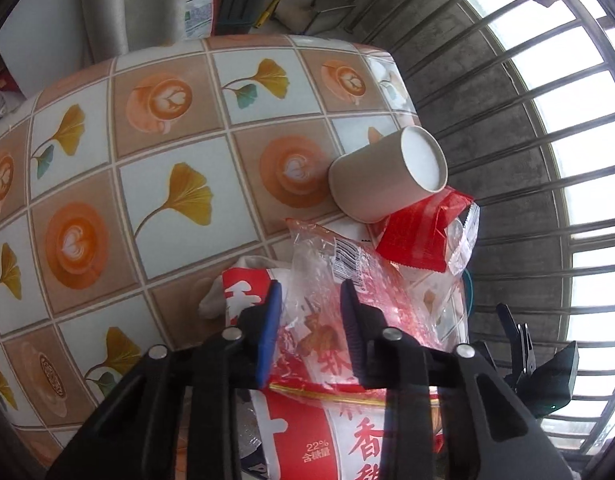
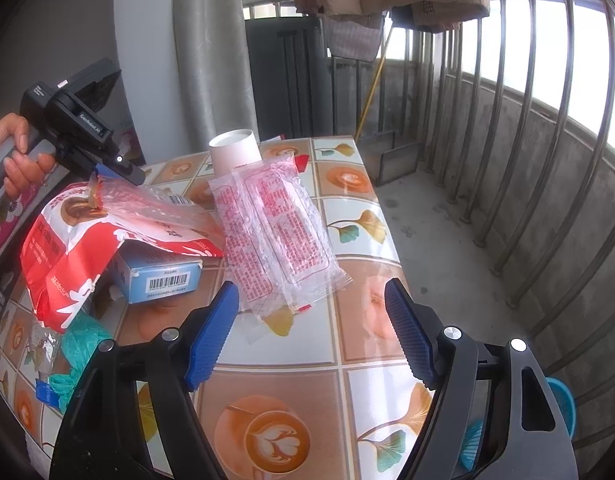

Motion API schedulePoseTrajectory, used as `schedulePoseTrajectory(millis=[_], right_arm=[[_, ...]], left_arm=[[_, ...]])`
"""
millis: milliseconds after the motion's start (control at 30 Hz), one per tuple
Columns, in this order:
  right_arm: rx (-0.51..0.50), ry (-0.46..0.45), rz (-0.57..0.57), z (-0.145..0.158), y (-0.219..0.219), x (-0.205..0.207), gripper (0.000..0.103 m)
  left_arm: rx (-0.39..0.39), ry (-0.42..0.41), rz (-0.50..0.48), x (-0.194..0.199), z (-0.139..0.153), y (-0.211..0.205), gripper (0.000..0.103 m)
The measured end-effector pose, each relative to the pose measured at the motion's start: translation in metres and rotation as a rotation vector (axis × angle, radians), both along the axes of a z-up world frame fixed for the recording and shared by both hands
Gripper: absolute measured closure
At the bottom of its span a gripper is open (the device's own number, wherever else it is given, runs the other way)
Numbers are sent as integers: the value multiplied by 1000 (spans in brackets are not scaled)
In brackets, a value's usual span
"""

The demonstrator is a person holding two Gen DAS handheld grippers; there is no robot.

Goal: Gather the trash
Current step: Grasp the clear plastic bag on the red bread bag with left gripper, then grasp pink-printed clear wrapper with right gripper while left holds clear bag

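Observation:
My left gripper (image 1: 312, 294) is shut on a crinkled clear-and-red plastic wrapper (image 1: 331, 292), which lies over a red-and-white snack bag (image 1: 347, 436). The same gripper (image 2: 101, 174) shows in the right wrist view, pinching that wrapper (image 2: 155, 204) above the red-and-white bag (image 2: 63, 248). A paper cup (image 1: 387, 176) lies tipped on a small red packet (image 1: 423, 232). My right gripper (image 2: 311, 320) is open and empty, just short of a clear wrapper with red print (image 2: 275, 232). The cup (image 2: 235, 152) stands behind it. A blue box (image 2: 159, 276) lies under the bag.
The table (image 2: 347, 320) has a tiled cloth with coffee and leaf prints. A teal plastic wad (image 2: 79, 344) lies at its left edge. A blue bin rim (image 2: 563, 400) shows low on the right. Balcony railing (image 2: 527, 160) and concrete floor lie to the right.

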State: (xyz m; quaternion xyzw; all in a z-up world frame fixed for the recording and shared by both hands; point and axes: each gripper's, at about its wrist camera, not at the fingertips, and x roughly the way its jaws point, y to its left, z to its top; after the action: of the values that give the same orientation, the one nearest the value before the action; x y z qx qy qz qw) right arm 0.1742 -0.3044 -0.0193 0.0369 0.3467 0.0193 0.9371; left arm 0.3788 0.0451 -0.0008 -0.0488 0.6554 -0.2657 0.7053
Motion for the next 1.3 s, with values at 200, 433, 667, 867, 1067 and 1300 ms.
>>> schedulePoseTrajectory(millis=[200,433,667,867,1067,1300], right_arm=[[-5,1,-5,-1,0,0,33],[-21,7,2,-5,2,2,33],[-3,18,12,-9,1,5,33],[-10,11,33,-10,5,6,29],[5,30,50,-14,4,14,21],[-32,58,81,-18,7,33,15]], left_arm=[[-2,-49,-30,-6,6,-6,83],[-21,-114,-27,-14,20,-4,87],[-74,-205,3,-28,45,7,90],[-145,-292,77,-46,68,23,92],[-157,-418,136,-75,87,34,93],[-171,-477,162,-92,93,33,94]])
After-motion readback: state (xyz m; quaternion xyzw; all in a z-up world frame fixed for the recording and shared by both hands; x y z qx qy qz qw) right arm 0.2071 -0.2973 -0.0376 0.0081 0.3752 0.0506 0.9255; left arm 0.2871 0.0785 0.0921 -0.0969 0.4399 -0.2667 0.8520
